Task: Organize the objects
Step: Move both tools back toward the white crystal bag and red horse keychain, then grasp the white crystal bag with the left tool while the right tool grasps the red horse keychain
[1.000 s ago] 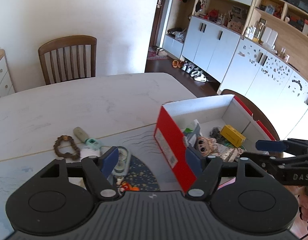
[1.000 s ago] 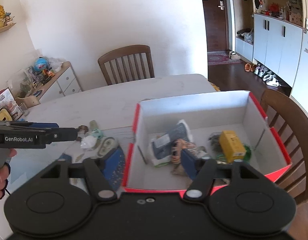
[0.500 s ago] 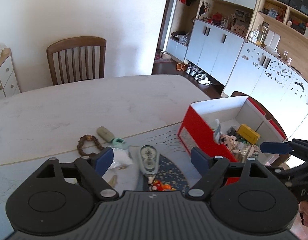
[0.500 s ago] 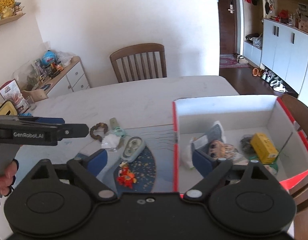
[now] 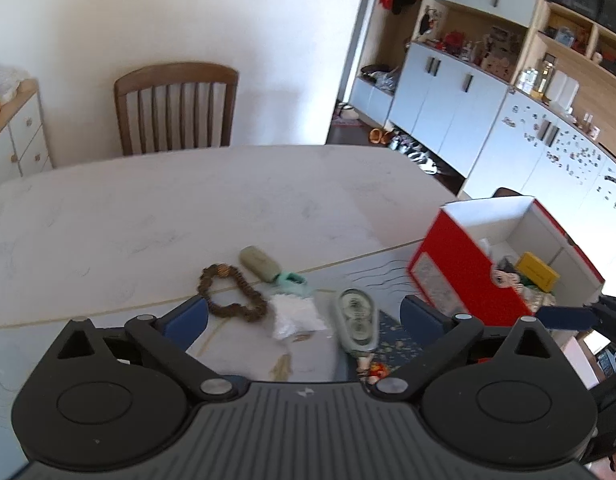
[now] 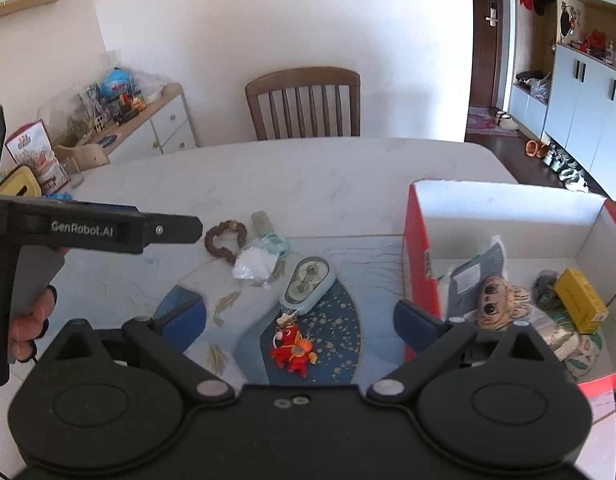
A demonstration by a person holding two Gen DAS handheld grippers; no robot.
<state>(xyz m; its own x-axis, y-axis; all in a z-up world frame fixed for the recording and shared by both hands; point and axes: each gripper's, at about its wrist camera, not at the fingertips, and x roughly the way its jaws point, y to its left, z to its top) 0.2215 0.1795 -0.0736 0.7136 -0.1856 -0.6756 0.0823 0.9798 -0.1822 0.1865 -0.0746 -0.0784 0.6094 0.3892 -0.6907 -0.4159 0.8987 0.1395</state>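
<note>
A red box (image 6: 416,240) with a white inside stands on the table's right; it holds a doll (image 6: 498,298), a yellow carton (image 6: 582,300) and a grey pouch (image 6: 474,276). Left of it lie a bead bracelet (image 6: 223,240), a green tube (image 6: 263,224), a white plastic bag (image 6: 253,262), a correction tape (image 6: 308,284) and a red toy horse (image 6: 291,350). My left gripper (image 5: 303,316) is open and empty above the bracelet (image 5: 231,294), bag (image 5: 295,316) and tape (image 5: 356,322). My right gripper (image 6: 299,316) is open and empty above the horse.
A wooden chair (image 6: 303,102) stands behind the marble table (image 6: 308,176). A sideboard (image 6: 147,124) with clutter is at the left. Cupboards (image 5: 448,112) line the right wall. A second chair (image 5: 508,192) stands behind the box (image 5: 464,268).
Both grippers have moved left, away from the box, and now hang over the loose items. The box has slid to the right in both views. Both stay open.
</note>
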